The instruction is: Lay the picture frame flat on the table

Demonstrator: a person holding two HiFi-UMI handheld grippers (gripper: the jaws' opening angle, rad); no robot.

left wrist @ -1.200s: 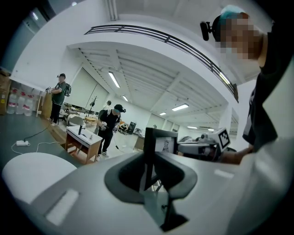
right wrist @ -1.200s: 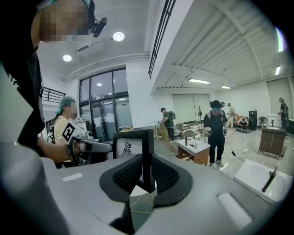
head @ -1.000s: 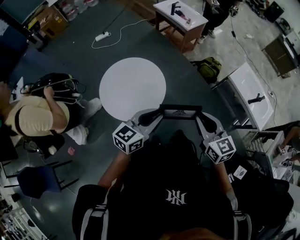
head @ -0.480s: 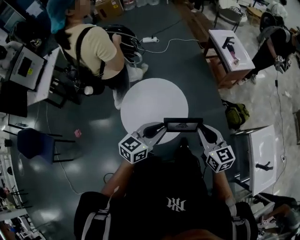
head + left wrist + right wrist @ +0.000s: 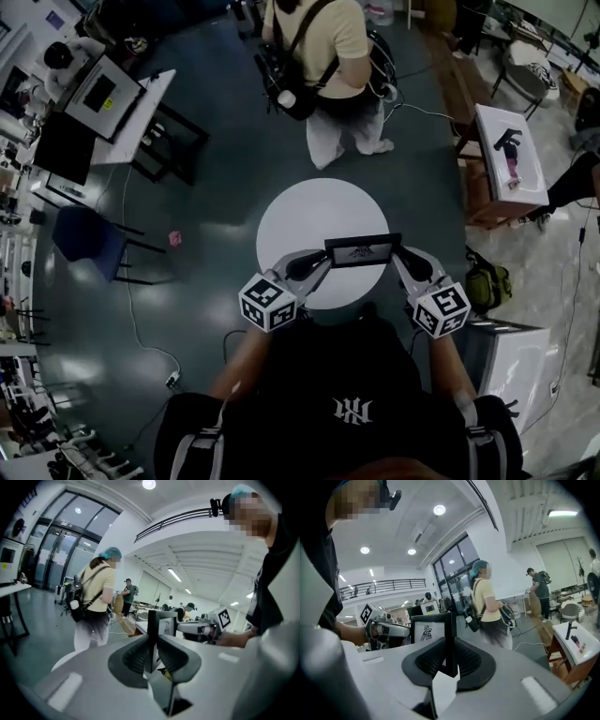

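A black picture frame (image 5: 363,250) with a white print and a dark emblem hangs upright in the air above the near part of a round white table (image 5: 309,220). My left gripper (image 5: 322,262) is shut on the frame's left edge (image 5: 152,634). My right gripper (image 5: 401,258) is shut on the frame's right edge (image 5: 450,639). In the right gripper view the frame's front (image 5: 430,631) faces me, with the left gripper (image 5: 389,630) behind it. The left gripper view shows the right gripper (image 5: 206,627) past the frame.
A person in a yellow shirt with a backpack (image 5: 323,56) stands just beyond the table. A blue chair (image 5: 89,239) and a desk with monitors (image 5: 112,103) are at the left. A white side table (image 5: 511,159) stands at the right, a green bag (image 5: 487,281) on the floor near it.
The whole view has swung round: the round table now lies under the frame, and the person in yellow has passed from the left to beyond the table. Both grippers still hold the frame.
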